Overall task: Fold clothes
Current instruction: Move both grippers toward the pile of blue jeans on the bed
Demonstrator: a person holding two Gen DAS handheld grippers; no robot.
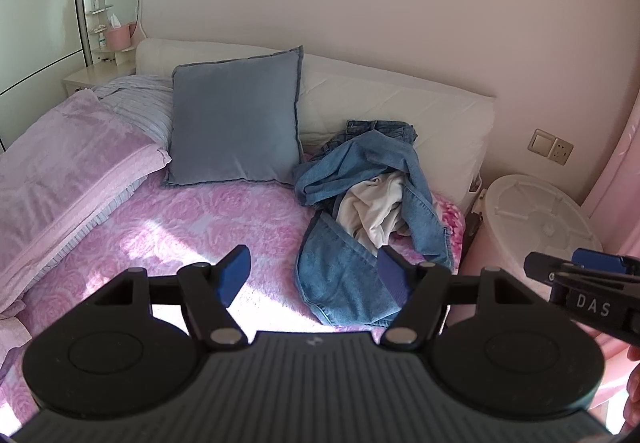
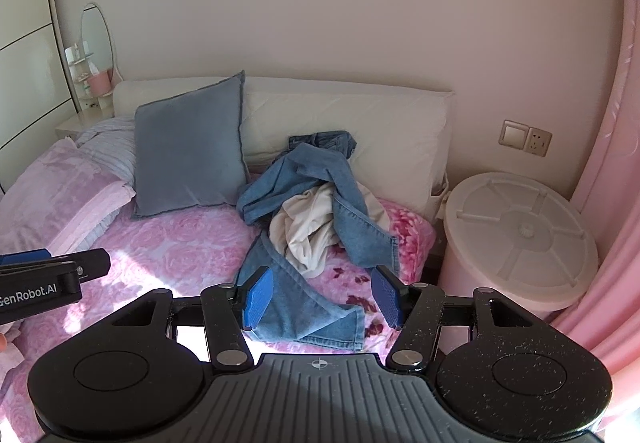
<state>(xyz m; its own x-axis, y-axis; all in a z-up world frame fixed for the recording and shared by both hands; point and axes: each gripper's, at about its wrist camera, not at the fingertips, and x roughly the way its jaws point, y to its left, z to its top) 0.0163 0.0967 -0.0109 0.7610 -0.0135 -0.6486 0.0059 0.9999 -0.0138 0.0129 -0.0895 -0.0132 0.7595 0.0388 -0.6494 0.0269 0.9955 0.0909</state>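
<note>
crumpled blue denim jeans (image 2: 316,219) tangled with a cream cotton garment (image 2: 306,231) on the pink floral blanket (image 2: 180,239), left gripper (image 1: 314,275) wide open holding nothing, right gripper (image 2: 324,297) same, both hovering just short of the pile

We hold the left gripper (image 1: 314,275) above the pink floral bedspread (image 1: 208,219), its blue pads spread wide with nothing between them. Ahead, near the right side of the bed, lies a crumpled heap: blue jeans (image 1: 360,179) tangled around a white garment (image 1: 374,209). A grey-blue cushion (image 1: 236,123) leans against the white headboard (image 1: 384,99) to the heap's left. Our right gripper (image 1: 580,275) pokes in from the right edge, in front of a white round lid (image 1: 536,211).
</note>
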